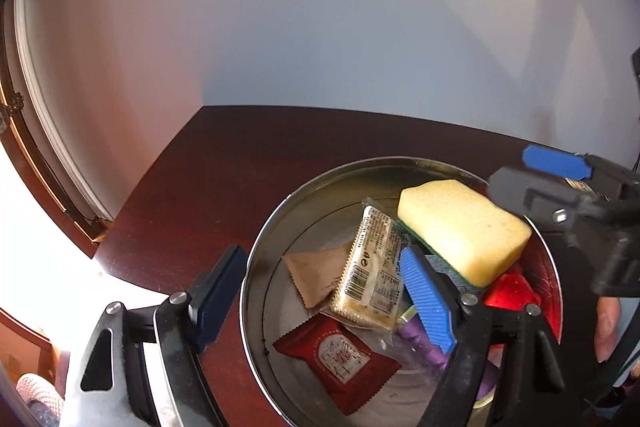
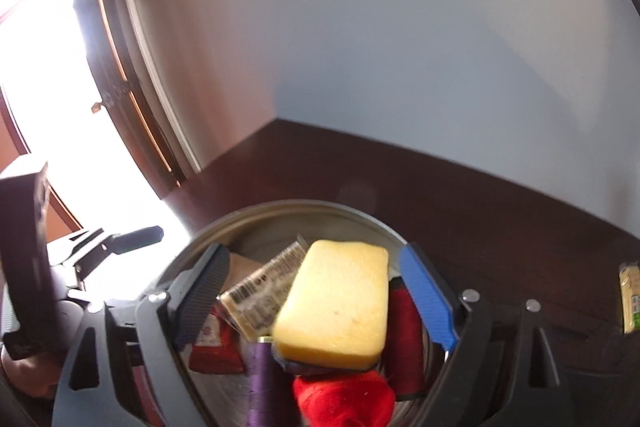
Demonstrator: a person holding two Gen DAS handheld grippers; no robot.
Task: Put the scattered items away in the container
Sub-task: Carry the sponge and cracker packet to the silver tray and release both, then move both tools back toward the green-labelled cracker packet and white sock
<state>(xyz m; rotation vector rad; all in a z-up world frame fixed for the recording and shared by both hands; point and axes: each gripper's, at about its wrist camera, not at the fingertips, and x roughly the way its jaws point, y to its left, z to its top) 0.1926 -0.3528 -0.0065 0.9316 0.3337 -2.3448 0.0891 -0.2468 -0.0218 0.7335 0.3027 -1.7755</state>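
- The sponge, yellow foam with a green scouring layer underneath, lies tilted on top of the pile inside the round metal tin, leaning on the other things and not flat on the bottom.
- I judge it light, soft and springy; it will squash under a pinch and is not fragile. The long sides would give the surest hold.
- Under and beside it: a clear cracker packet, a tan sachet, a dark red packet, a purple thread spool, a dark red thread spool and a bright red soft thing. The packets look light and slippery, and the crackers probably brittle; the spools are stiff and would roll.
- The right gripper hangs over the tin with its fingers spread on either side of the sponge, touching nothing as far as I can tell.
- The left gripper is also spread, empty, one finger outside the tin's near-left rim and the other above the contents.
- One yellowish packet lies on the table, well to the right of the tin, so it probably remains to be picked up.
- The tin stands on a dark polished wooden table, likely slick, so the tin could slide if pushed.
- A plain pale wall stands at the far side; a bright window with a dark frame is to the left.
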